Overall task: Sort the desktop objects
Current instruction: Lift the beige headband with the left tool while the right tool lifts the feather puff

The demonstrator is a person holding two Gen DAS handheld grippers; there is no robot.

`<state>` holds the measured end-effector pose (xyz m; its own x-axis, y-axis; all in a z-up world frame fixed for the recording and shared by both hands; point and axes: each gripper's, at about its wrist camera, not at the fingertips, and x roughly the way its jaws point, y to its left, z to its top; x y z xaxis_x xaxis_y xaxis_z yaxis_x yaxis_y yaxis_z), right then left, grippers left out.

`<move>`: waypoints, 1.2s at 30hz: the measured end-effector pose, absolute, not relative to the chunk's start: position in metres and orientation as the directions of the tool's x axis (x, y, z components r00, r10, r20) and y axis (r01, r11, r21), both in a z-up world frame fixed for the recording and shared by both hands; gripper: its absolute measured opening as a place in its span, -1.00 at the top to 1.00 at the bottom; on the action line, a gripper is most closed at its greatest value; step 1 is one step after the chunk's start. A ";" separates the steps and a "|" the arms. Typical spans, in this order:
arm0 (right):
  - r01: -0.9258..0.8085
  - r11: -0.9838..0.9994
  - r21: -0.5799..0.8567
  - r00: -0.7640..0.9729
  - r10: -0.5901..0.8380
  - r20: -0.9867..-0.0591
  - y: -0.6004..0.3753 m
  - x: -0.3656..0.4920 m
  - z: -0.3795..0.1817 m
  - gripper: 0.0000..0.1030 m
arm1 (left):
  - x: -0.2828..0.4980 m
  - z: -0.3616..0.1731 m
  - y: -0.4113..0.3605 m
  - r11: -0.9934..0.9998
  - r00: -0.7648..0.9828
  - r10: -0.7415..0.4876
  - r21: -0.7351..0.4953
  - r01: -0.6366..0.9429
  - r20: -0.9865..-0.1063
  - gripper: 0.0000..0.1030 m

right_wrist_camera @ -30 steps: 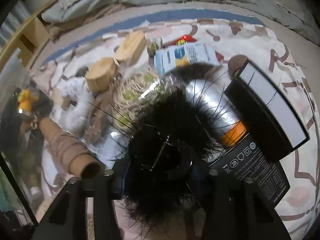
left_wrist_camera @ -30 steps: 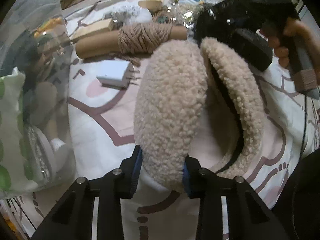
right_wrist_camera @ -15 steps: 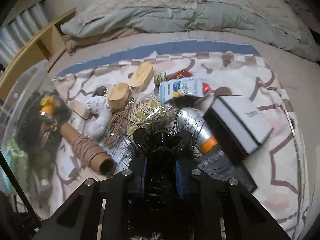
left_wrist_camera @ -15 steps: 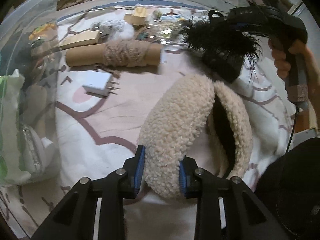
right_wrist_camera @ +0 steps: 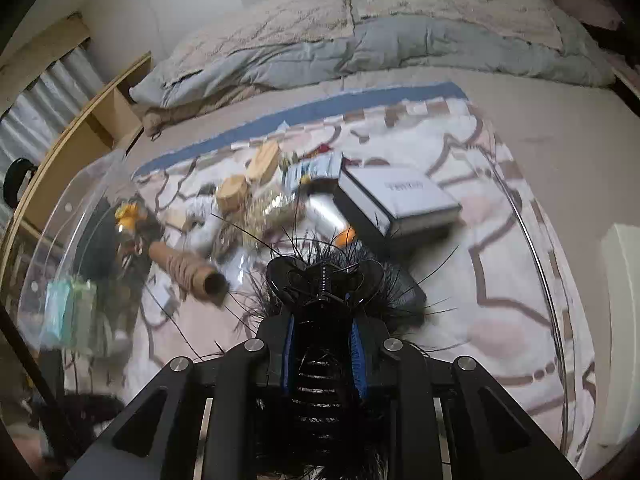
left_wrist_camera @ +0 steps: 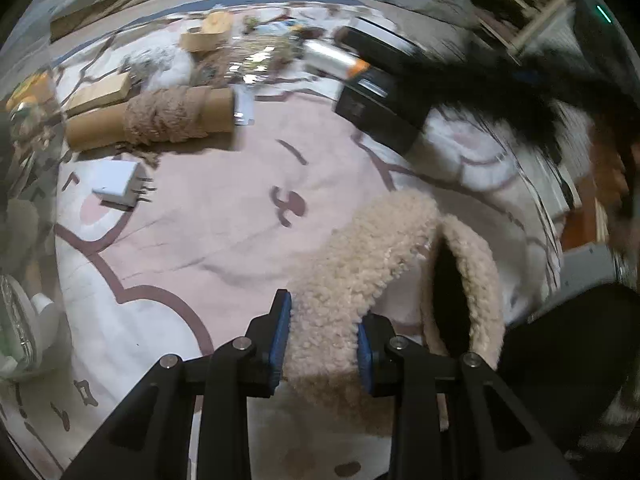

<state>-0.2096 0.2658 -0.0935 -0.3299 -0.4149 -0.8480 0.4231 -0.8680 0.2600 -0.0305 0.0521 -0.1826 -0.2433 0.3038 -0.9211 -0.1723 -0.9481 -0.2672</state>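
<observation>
The left gripper (left_wrist_camera: 322, 340) is clamped on one band of a cream fleece headband (left_wrist_camera: 384, 264); its blue pads press the woolly fabric from both sides. The rest of the headband curves away to the right of the gripper, its dark inner face showing in the gap between the two fluffy arcs, over the pink-and-white patterned blanket (left_wrist_camera: 208, 216) on the bed.

The right gripper (right_wrist_camera: 323, 340) is closed on a black feathered hair claw (right_wrist_camera: 324, 280). The claw sits squarely between the blue pads, its spring and rounded handles poking out just past the fingertips and thin black feathers sticking out on all sides. In the left view the same feathery clip shows as a dark blur at the upper right.

Beyond both grippers lies the heap of loose things on the blanket: a cardboard tube wound with twine (left_wrist_camera: 156, 118), a white plug adapter (left_wrist_camera: 118, 184) lying by itself nearer the left gripper, a black box with a white lid (right_wrist_camera: 396, 200), a silver can with an orange end (right_wrist_camera: 332, 220) just beside the box, and some wooden blocks (right_wrist_camera: 232, 196). A clear plastic bin (right_wrist_camera: 68, 248) stands at the left, already holding several items.
</observation>
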 end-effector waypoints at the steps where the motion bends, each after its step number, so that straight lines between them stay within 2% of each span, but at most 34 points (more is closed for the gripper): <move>1: 0.435 -0.861 0.263 -0.316 -0.419 -0.851 0.266 -0.206 -0.095 0.53 | -0.035 -0.184 0.048 -0.953 -0.250 0.295 -0.263 -0.153 -0.922 0.42; 5: 0.494 -0.821 0.286 -0.273 -0.458 -0.846 0.267 -0.192 -0.092 0.53 | -0.051 -0.188 0.027 -0.971 -0.277 0.238 -0.231 -0.059 -0.931 0.43; 12: 0.598 -0.733 0.323 -0.213 -0.534 -0.818 0.268 -0.165 -0.078 0.53 | -0.067 -0.199 0.004 -0.967 -0.264 0.223 -0.248 0.065 -0.938 0.43; 20: 0.615 -0.734 0.287 -0.136 -0.458 -0.878 0.270 -0.141 -0.105 0.53 | -0.076 -0.202 0.002 -0.958 -0.252 0.228 -0.263 0.115 -0.941 0.42; 26: 0.629 -0.712 0.313 -0.008 -0.408 -0.913 0.266 -0.116 -0.137 0.53 | -0.076 -0.201 0.003 -0.959 -0.250 0.223 -0.258 0.117 -0.942 0.42; 36: 0.706 -0.604 0.369 0.130 -0.402 -0.906 0.246 -0.073 -0.152 0.53 | -0.078 -0.202 0.003 -0.954 -0.249 0.229 -0.268 0.136 -0.941 0.42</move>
